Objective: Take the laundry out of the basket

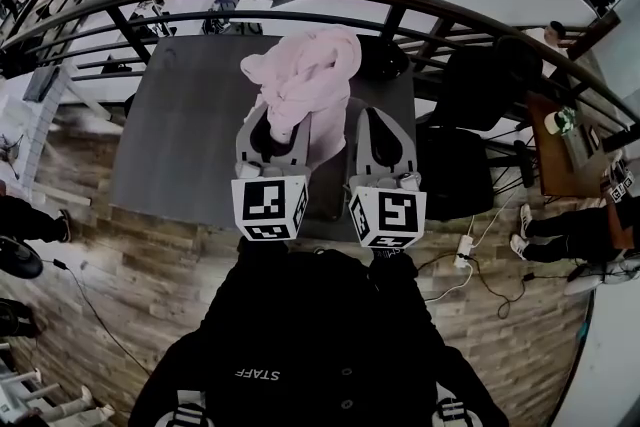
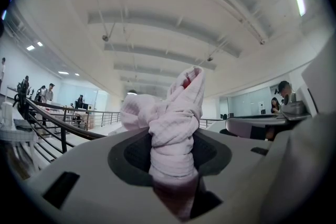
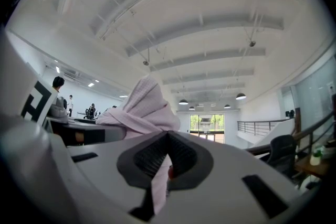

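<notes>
Head view looked down on the pink laundry [image 1: 305, 80], bunched and held up over a dark grey table [image 1: 170, 135], with the left gripper [image 1: 272, 137] and right gripper [image 1: 385, 150] side by side at its near edge. Past the table curved a black railing [image 1: 130, 0]; wood-plank floor [image 1: 90, 245] lay around it. Only the gripper views showed the grips: the left jaws were clamped on a thick twisted roll of cloth and the right jaws pinched a thin fold, under a white beamed ceiling [image 2: 173, 18].

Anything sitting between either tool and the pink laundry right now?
Nothing visible. The left tool is clamped on a thick twist of the pink laundry, and the right tool pinches a thin fold of it. No basket can be made out in any view.
</notes>
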